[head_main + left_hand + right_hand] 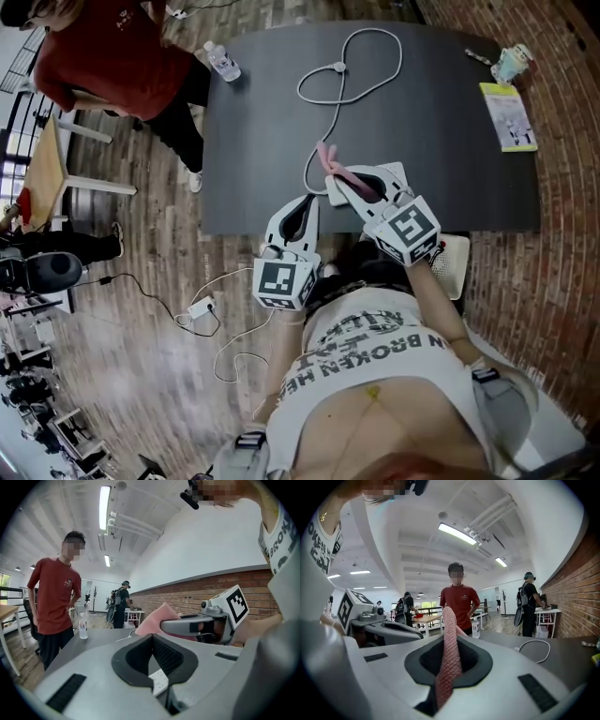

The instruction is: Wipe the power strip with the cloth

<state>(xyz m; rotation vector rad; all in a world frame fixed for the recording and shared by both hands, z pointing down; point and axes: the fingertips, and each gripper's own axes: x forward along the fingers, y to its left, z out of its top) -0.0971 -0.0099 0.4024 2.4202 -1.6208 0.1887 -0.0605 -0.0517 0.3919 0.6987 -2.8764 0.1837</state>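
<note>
the right gripper (449, 641) was clamped on the cloth (450, 620). its jaws were closed onto the pink fabric, which ran up between them as a narrow band and stuck out past the tips. in the head view that gripper reached in over the near edge of the table (450, 122), and the cloth's free end poked out ahead of it toward the cable (370, 37).

the left gripper (151, 636) was fully closed, tips together, with nothing pinched at them. through the hollow behind its tips showed a white corner of the power strip (159, 682), socket holes visible, lying below the gripper. whether the jaws touched it i could not tell. seen from above, the left gripper sat just beside the right one, on its left, with its tips at the table's near edge.

in the left gripper view the right gripper crossed just ahead, with the cloth at its front end, higher and farther out than the power strip. whether the cloth touched the power strip no view showed.

a bottle (223, 61) stood at the table's far left corner, near a person (103, 47) in a red shirt. a booklet (508, 117) lay by the right edge, well apart from both grippers.
</note>
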